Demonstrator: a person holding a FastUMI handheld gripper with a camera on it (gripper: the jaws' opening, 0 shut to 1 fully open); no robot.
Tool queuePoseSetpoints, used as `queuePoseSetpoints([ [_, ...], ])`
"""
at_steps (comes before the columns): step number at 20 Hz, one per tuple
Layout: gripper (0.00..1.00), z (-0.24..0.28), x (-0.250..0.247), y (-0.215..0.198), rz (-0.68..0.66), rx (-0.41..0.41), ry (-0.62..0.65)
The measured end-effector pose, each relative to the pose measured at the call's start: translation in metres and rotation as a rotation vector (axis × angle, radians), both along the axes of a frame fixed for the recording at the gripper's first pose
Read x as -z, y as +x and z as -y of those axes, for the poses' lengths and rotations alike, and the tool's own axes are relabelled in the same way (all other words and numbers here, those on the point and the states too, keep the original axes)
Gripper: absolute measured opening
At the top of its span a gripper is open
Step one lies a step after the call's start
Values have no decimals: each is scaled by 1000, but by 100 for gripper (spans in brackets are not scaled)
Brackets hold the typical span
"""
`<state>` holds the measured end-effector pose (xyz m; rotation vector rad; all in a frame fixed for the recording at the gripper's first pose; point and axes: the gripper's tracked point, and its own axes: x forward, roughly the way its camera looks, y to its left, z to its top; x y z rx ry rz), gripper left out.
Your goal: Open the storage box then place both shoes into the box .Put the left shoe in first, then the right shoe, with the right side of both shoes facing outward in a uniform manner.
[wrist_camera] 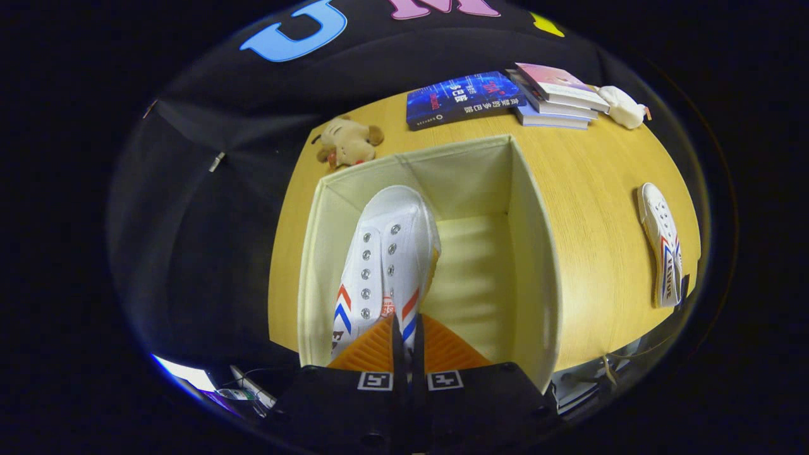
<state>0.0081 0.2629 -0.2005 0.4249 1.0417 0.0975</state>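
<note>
Gripper [404, 344] is pinching the white shoe [385, 259] by its heel w/ both fingers, hanging it inside the storage box [534, 265], near the box's left wall. Second shoe [662, 243] is lying right of box. Lower slowly, keeping it tight to that wall before releasing.

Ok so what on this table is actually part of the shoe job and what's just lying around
Part of the job:
storage box, open
shoe clamped in the gripper, hanging over the box's inside
second shoe, lying on the table beside the box

Just lying about:
blue book
stack of books
brown plush toy
white plush toy
</note>
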Motion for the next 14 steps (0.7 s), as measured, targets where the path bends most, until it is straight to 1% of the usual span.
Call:
queuePoseSetpoints([
  [3,5,-7,23,5,-59,-30,-62],
  [7,5,-20,40,7,-86,-81,-90],
  [9,14,-28,39,10,-68,-93,-70],
  [10,29,-28,37,9,-63,-99,-77],
  [11,35,-23,31,11,-42,-108,-77],
  [12,47,-27,27,11,-20,-114,-60],
  [13,57,-29,21,9,-6,-124,-42],
  [14,82,-28,13,6,10,-133,-31],
])
